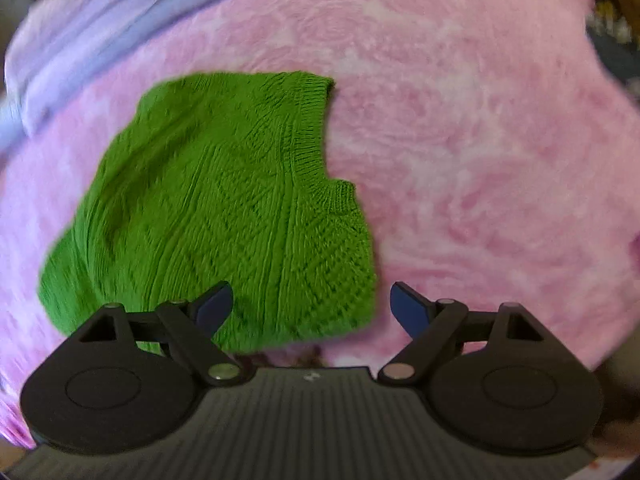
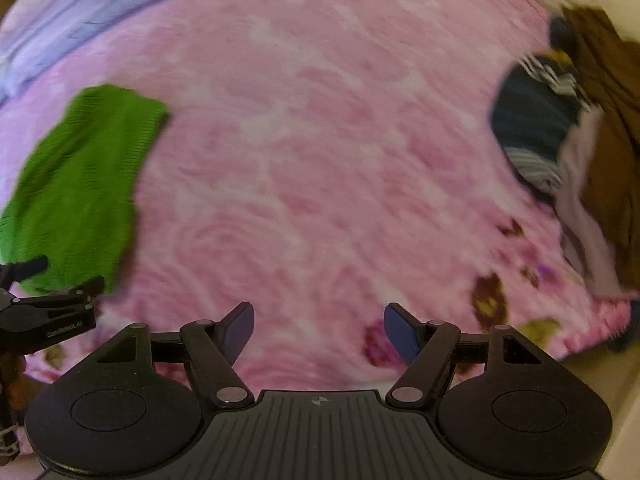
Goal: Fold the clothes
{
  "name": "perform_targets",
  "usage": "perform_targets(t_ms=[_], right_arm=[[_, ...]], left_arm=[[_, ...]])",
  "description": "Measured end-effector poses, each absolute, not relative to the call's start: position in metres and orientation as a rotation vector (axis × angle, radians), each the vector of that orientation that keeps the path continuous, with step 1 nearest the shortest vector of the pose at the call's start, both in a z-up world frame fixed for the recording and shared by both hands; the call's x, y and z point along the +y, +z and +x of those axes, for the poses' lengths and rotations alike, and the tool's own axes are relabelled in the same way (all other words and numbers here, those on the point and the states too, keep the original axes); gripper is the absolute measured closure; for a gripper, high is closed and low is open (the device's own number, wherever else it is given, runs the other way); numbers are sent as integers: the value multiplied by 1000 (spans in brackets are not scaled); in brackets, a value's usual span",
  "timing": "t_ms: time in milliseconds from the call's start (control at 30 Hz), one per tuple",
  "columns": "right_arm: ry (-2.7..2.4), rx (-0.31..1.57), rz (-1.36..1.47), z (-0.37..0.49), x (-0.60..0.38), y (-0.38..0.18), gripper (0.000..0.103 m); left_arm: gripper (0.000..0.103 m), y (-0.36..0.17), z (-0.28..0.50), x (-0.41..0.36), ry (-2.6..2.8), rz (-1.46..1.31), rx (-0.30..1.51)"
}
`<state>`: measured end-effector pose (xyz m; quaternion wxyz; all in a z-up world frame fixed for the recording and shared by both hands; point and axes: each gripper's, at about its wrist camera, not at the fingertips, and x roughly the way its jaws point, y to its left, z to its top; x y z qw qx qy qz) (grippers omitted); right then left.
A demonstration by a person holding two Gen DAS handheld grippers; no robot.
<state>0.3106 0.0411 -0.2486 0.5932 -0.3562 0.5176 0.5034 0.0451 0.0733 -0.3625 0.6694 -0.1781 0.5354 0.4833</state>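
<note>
A green knitted garment (image 1: pixel 216 216) lies folded on the pink blanket (image 1: pixel 460 140), its ribbed edges toward the right. My left gripper (image 1: pixel 312 304) hovers open at the garment's near edge, with its left fingertip over the knit and its right fingertip over bare blanket. In the right wrist view the same green garment (image 2: pixel 76 188) sits at the far left, with the left gripper (image 2: pixel 64 276) beside its near corner. My right gripper (image 2: pixel 319 326) is open over the pink blanket (image 2: pixel 320 160), holding nothing.
A pile of unfolded clothes (image 2: pixel 560 128), dark striped, white and brown, lies at the blanket's right edge. A lilac sheet or pillow (image 1: pixel 80 40) runs along the far left. The blanket's near edge has flower prints (image 2: pixel 488 296).
</note>
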Motion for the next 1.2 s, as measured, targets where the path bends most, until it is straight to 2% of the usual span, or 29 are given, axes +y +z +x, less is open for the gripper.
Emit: perform_targets(t_ms=[100,167,200,233,267,367,433,500,633,667,700,767,800,833,900,967,1033,1200], right_arm=[[1121,1229,-837,318,39,-258,34],[1112,1231,-852,316,39,-263,34],[1110,1230,-862,314,40,-265,34],[1108,1228,-873,313,41,-267,34],[1109,1228,-879,311,43,-269,34],[1126,1240,-882,303,51,-275,34],[1146,1239,-885,297,58,-278,34],[1166,1230,-897,290,64,-280,34],[1191,1238,-904,278,71,-286,34],[1193,1246,-906,276,74,-290,34],[1193,1252,-910,273,76,-293,34],[1199,1257,-915,269,80,-296,34],[1206,1255,-917,268,81,-295,34],[1215,1247,-921,266,82,-294,34],[1226,1221,-934,267,83,-292,34],[1215,1204,-938,273,81,-290,34],[1184,1209,-923,285,76,-290,34],[1098,1249,-880,313,57,-294,34]], left_arm=[[20,-383,48,73,1110,-286,1259],[29,-387,42,75,1099,-276,1249],[41,-387,40,74,1091,-268,1245],[74,-386,37,73,1078,-247,1239],[87,-383,33,72,1075,-222,1236],[101,-366,3,74,1103,-262,1197],[102,-351,-25,71,1220,-177,1219],[102,-334,-72,71,1342,-140,1251],[103,-313,-167,81,1457,-240,1340],[102,-311,-177,83,1447,-267,1348],[97,-309,-180,85,1437,-286,1350],[87,-306,-166,86,1390,-325,1302],[75,-305,-154,84,1355,-343,1269],[69,-304,-136,82,1309,-359,1229],[68,-307,-105,75,1227,-364,1178],[62,-312,-71,69,1144,-361,1134],[45,-320,-41,65,1086,-348,1112],[27,-359,28,56,966,-196,1177]])
